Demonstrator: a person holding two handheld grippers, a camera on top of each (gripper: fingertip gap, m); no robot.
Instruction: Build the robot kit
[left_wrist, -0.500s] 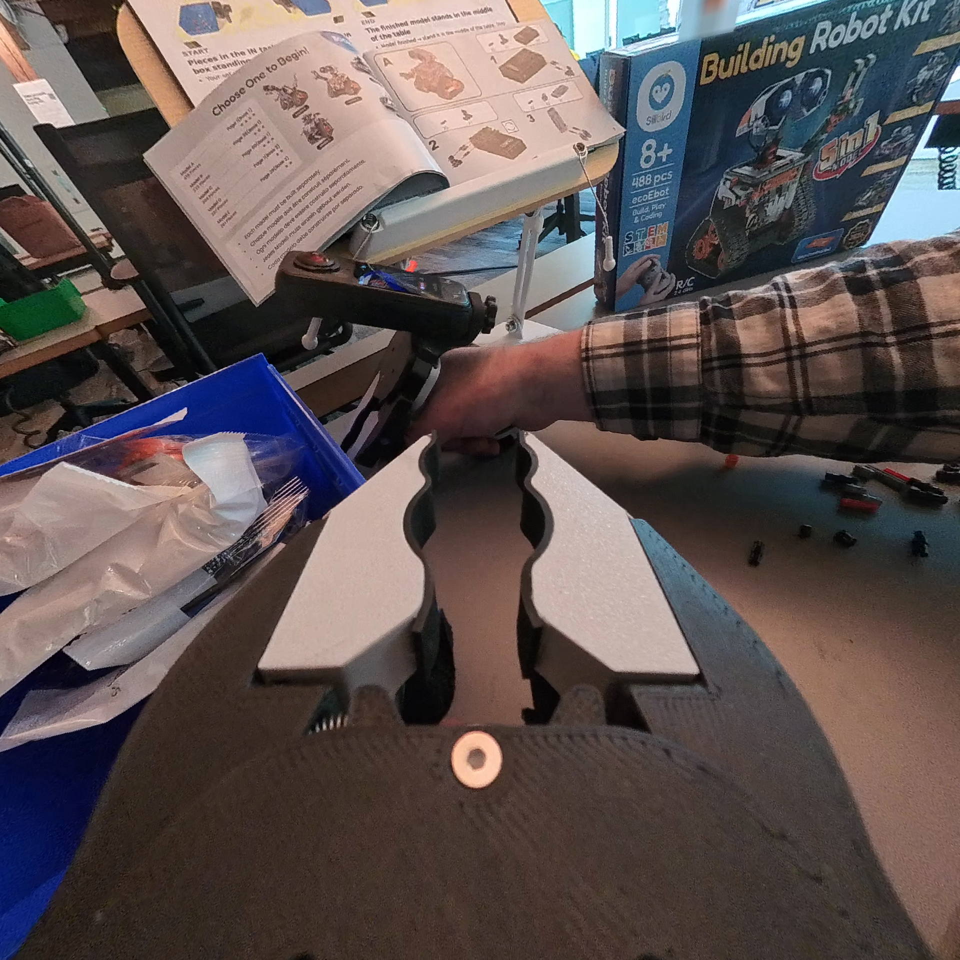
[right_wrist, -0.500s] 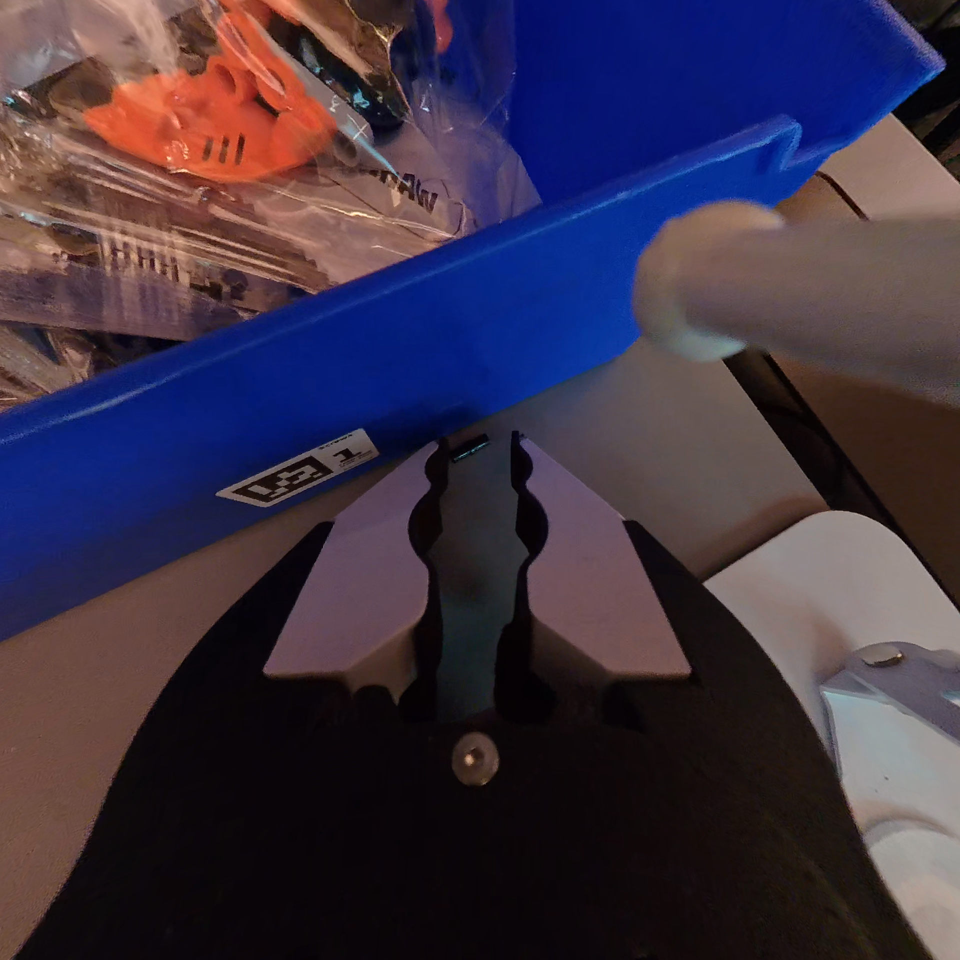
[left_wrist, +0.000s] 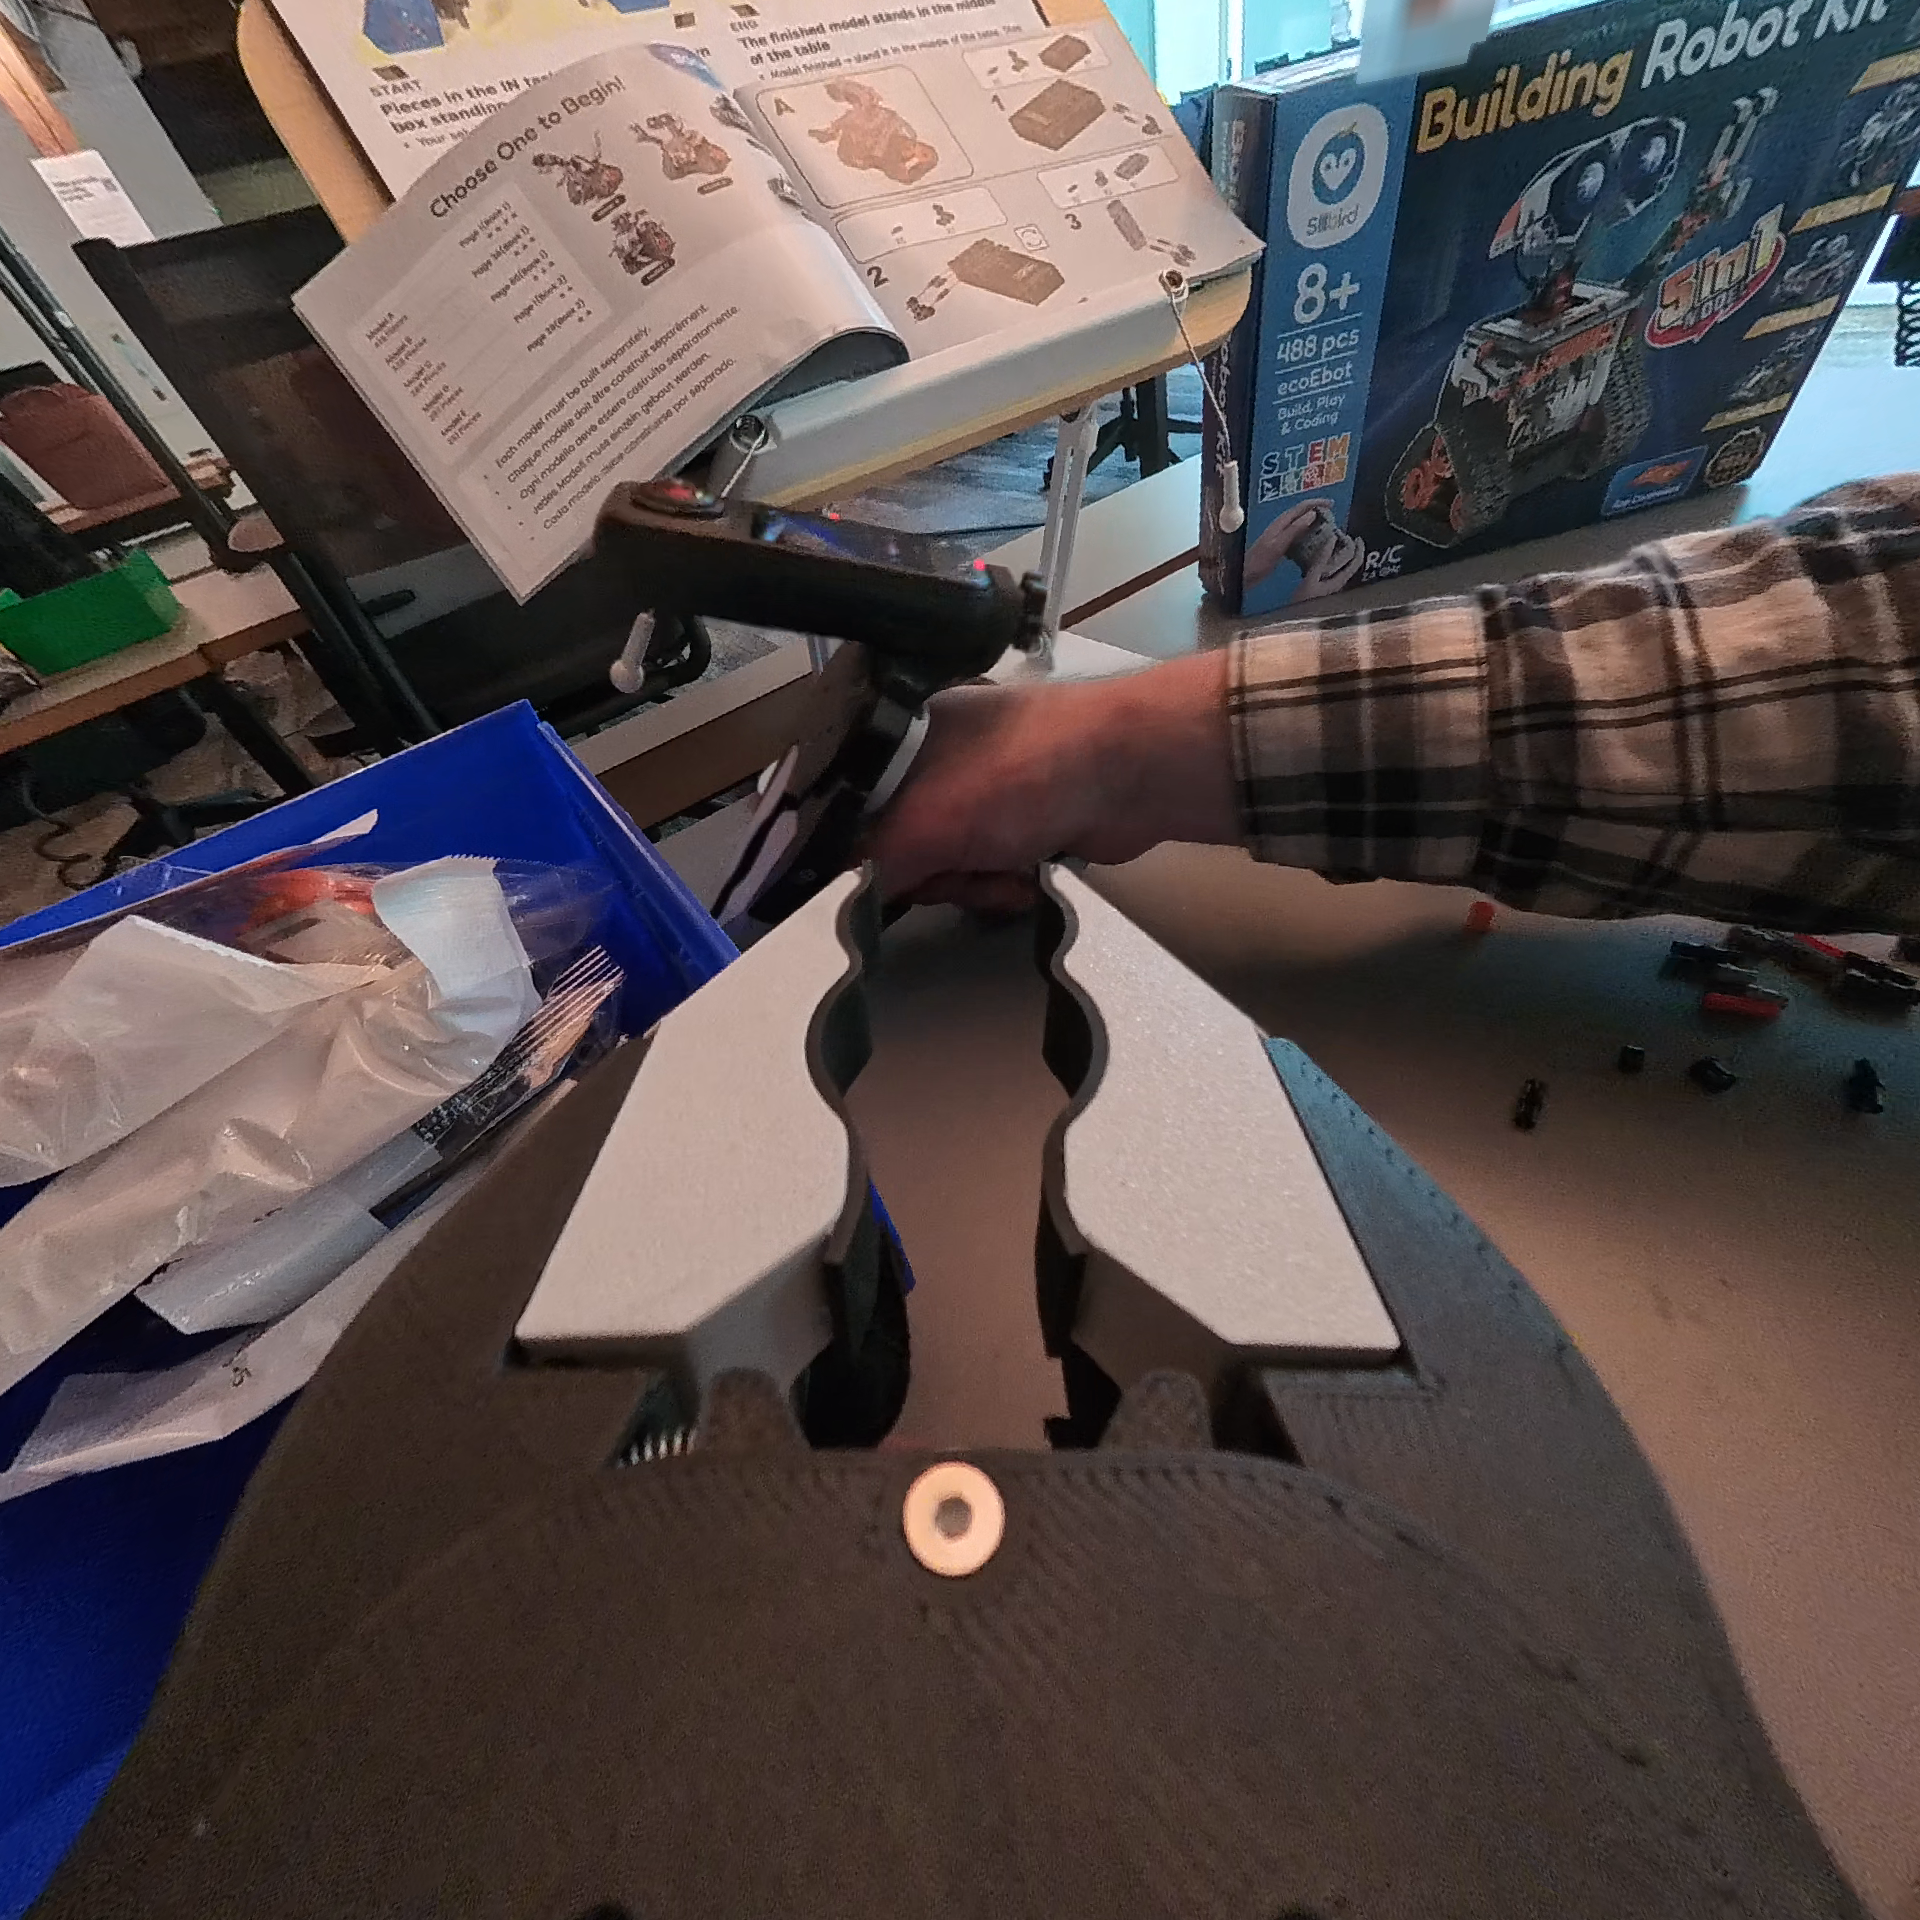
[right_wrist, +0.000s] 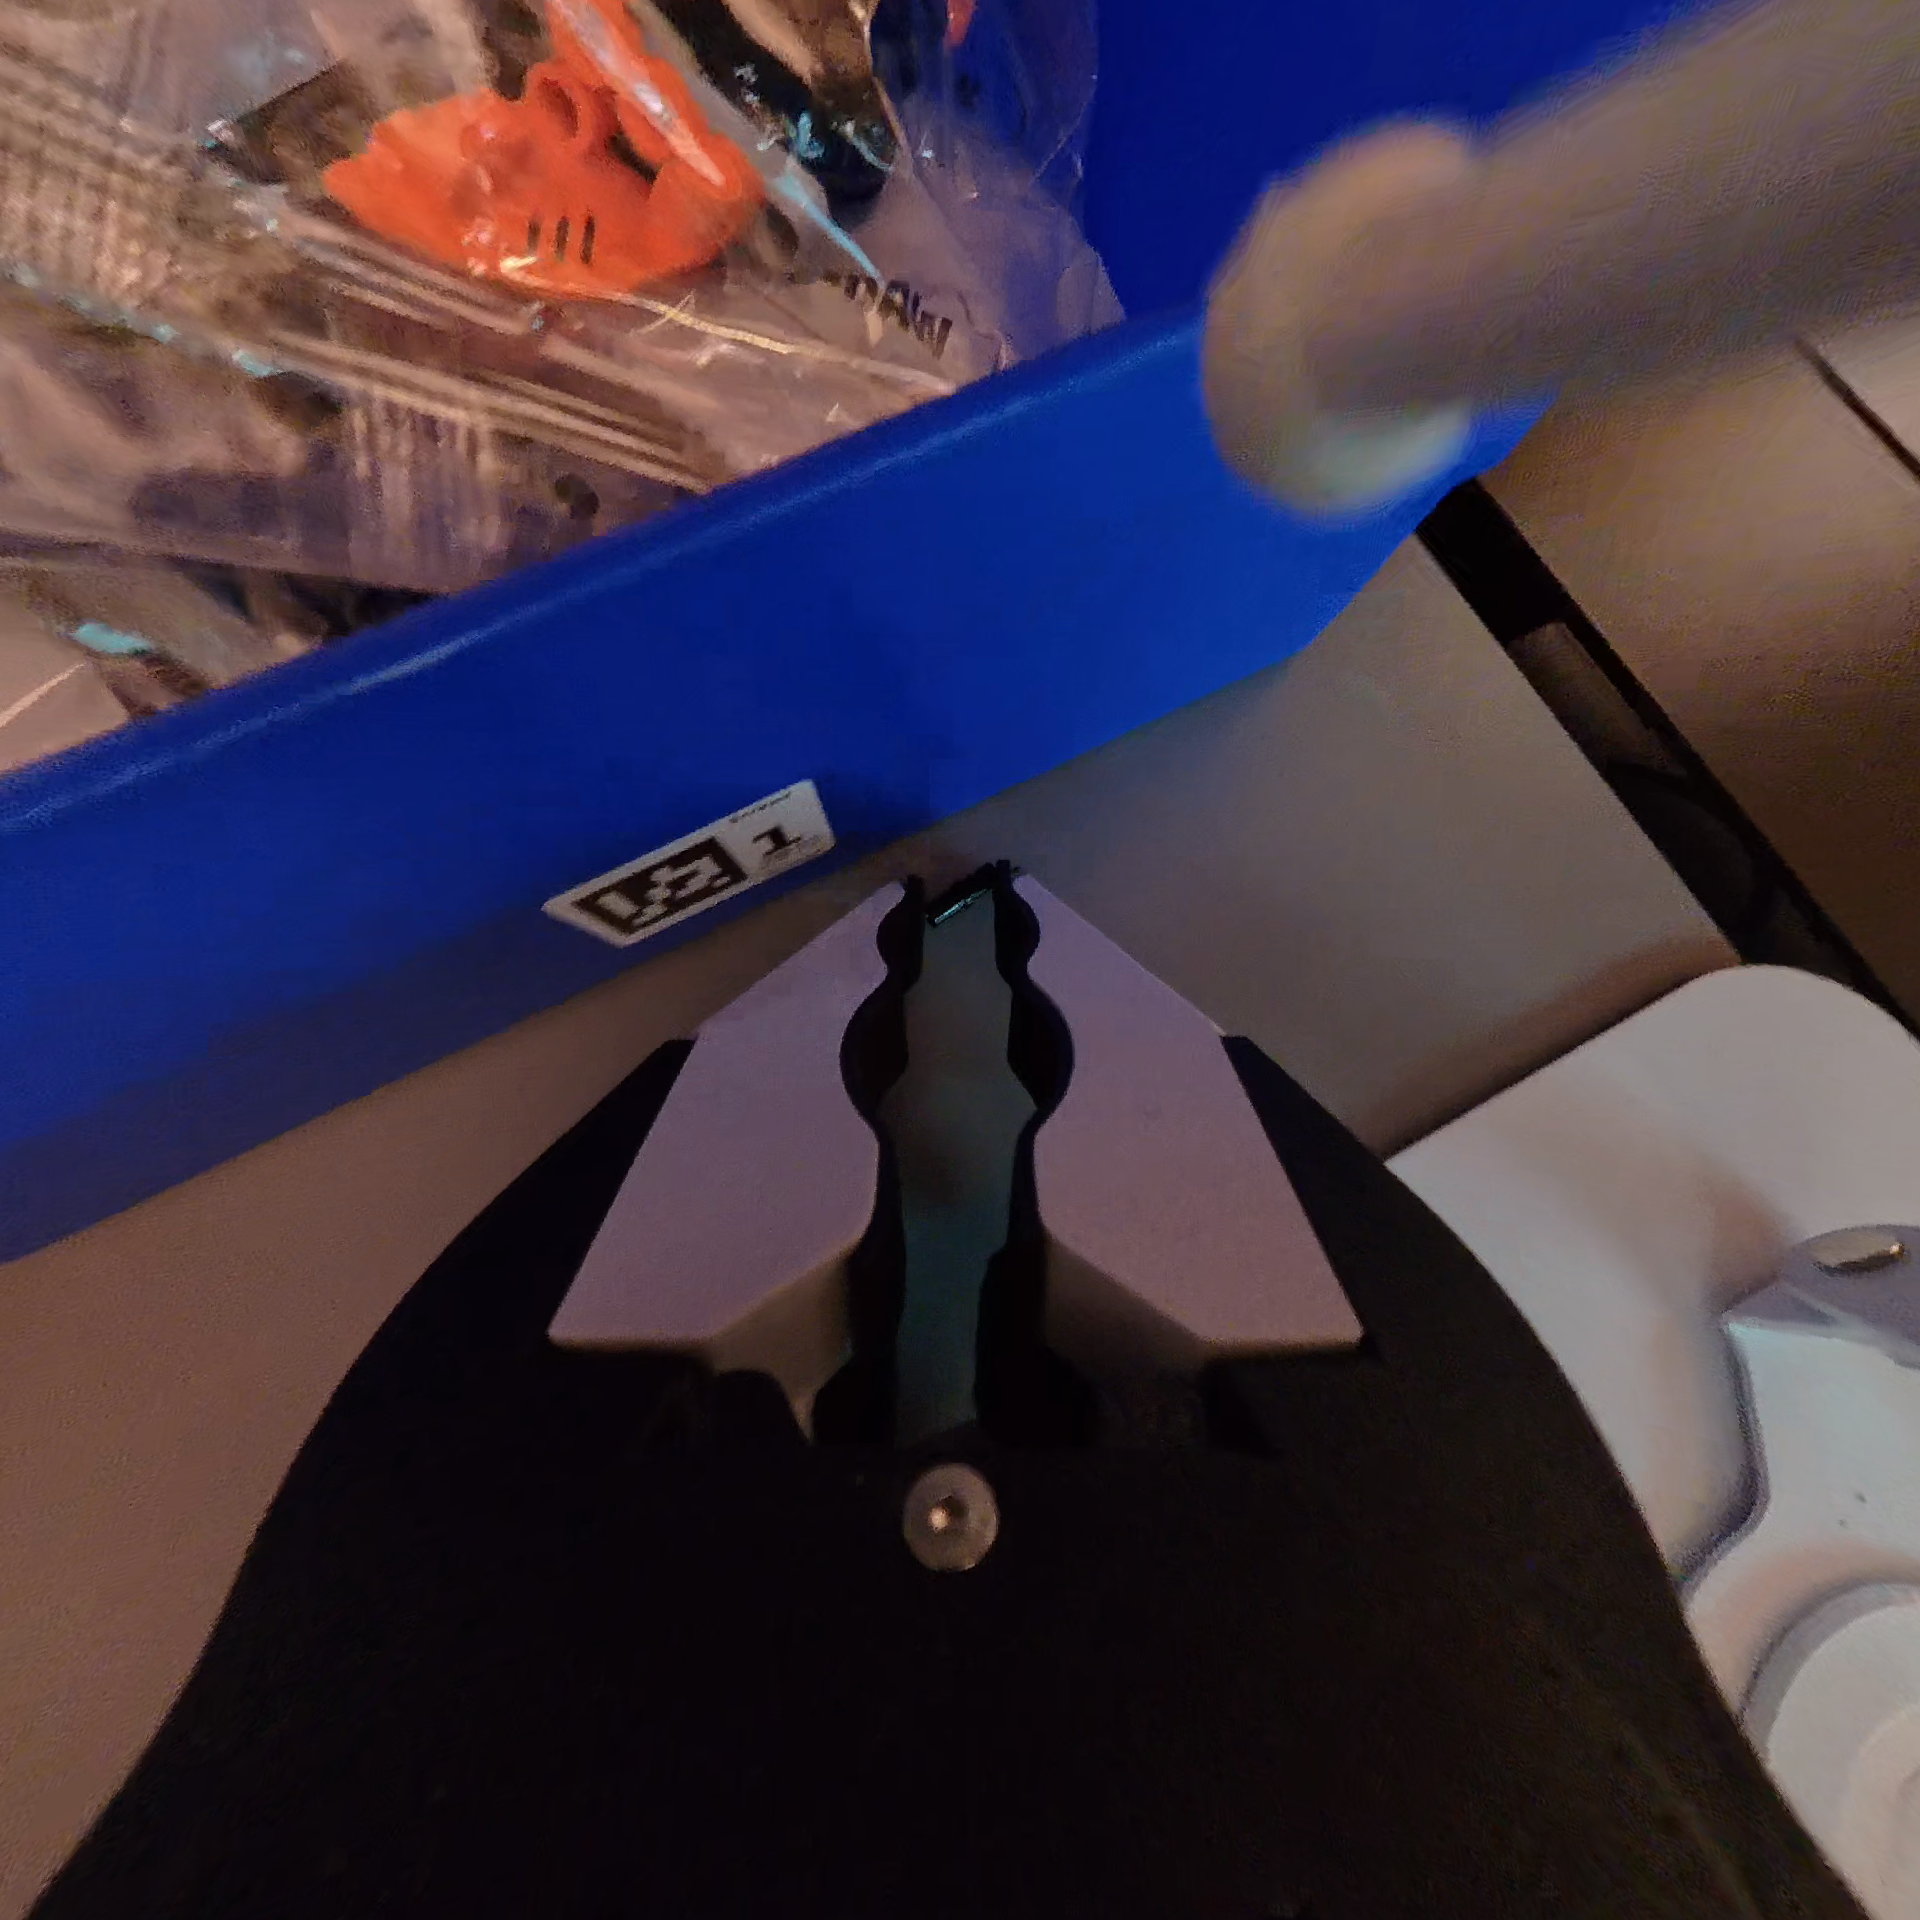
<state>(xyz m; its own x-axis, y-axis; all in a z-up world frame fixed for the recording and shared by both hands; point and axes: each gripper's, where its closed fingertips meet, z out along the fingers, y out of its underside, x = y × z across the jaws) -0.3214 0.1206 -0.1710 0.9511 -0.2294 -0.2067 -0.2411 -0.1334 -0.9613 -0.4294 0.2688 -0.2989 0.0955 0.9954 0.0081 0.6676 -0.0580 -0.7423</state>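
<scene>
My right gripper (right_wrist: 958, 894) sits low on the tan table, right beside the wall of a blue bin (right_wrist: 727, 675). Its jaws are nearly together and pinch a small black piece (right_wrist: 961, 906) at the very tips. My left gripper (left_wrist: 954, 894) is open and empty, hovering over the table beside the same blue bin (left_wrist: 499, 790). Just beyond its tips, a hand (left_wrist: 1039, 769) in a plaid sleeve (left_wrist: 1558, 727) holds the right gripper's black handle (left_wrist: 810, 582).
The bin holds clear plastic bags (left_wrist: 208, 1060) of parts, one with an orange part (right_wrist: 551, 177). An open booklet (left_wrist: 727, 239) rests on a stand with a white base (right_wrist: 1621, 1143). A kit box (left_wrist: 1558, 260) stands behind. Small loose pieces (left_wrist: 1745, 997) lie right. My right fingertips sit around 25 cm from my left ones.
My right gripper's jaws have narrowed onto the small black piece. The blurred whitish rod at that view's upper right has shifted. The left gripper has hardly moved.
</scene>
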